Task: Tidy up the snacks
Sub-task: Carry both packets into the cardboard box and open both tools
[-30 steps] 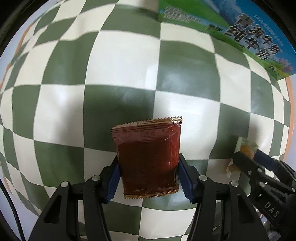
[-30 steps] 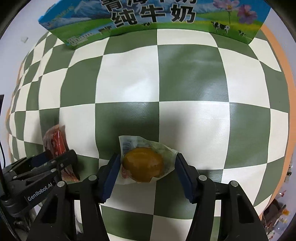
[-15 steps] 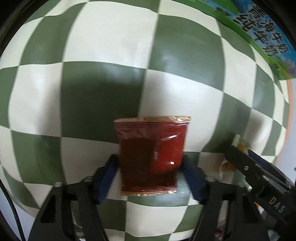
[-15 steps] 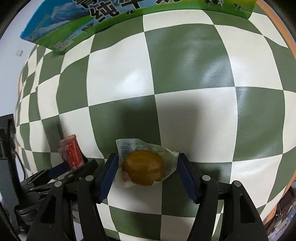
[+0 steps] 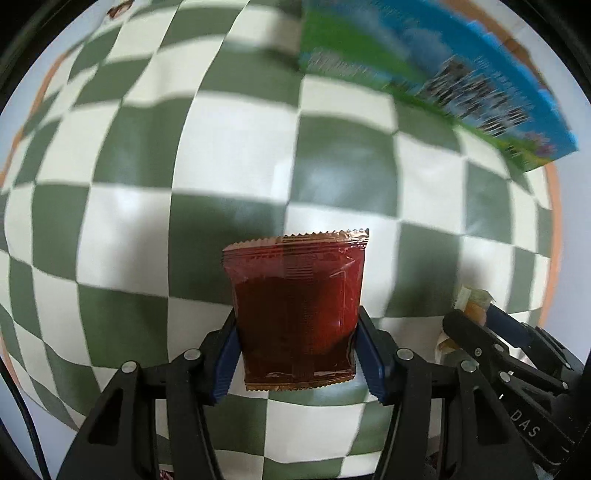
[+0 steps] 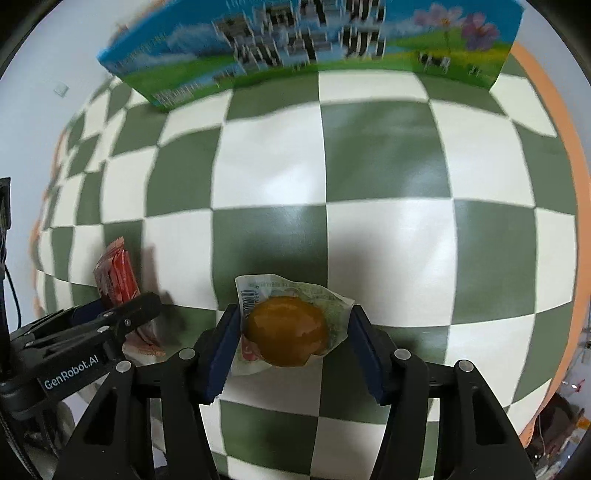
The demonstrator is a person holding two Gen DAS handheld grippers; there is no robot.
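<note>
My left gripper (image 5: 297, 354) is shut on a dark red snack packet (image 5: 295, 306) and holds it above the green-and-white checkered tablecloth (image 5: 229, 162). My right gripper (image 6: 291, 343) is shut on a clear-wrapped orange-brown bun (image 6: 286, 330), also above the cloth. The red packet (image 6: 116, 273) in the left gripper shows at the left of the right wrist view. The right gripper's wrapped bun (image 5: 474, 302) shows at the right edge of the left wrist view. A blue and green milk carton box (image 6: 306, 48) stands at the far side of the table, also seen in the left wrist view (image 5: 436, 81).
The table's orange edge (image 6: 561, 155) runs along the right side. A small dark object (image 5: 120, 7) lies at the far left corner of the cloth. Clutter shows beyond the table at lower right (image 6: 561, 421).
Both grippers have pulled back and up from the cloth with their snacks still held. The milk box now shows more fully at the top of both views.
</note>
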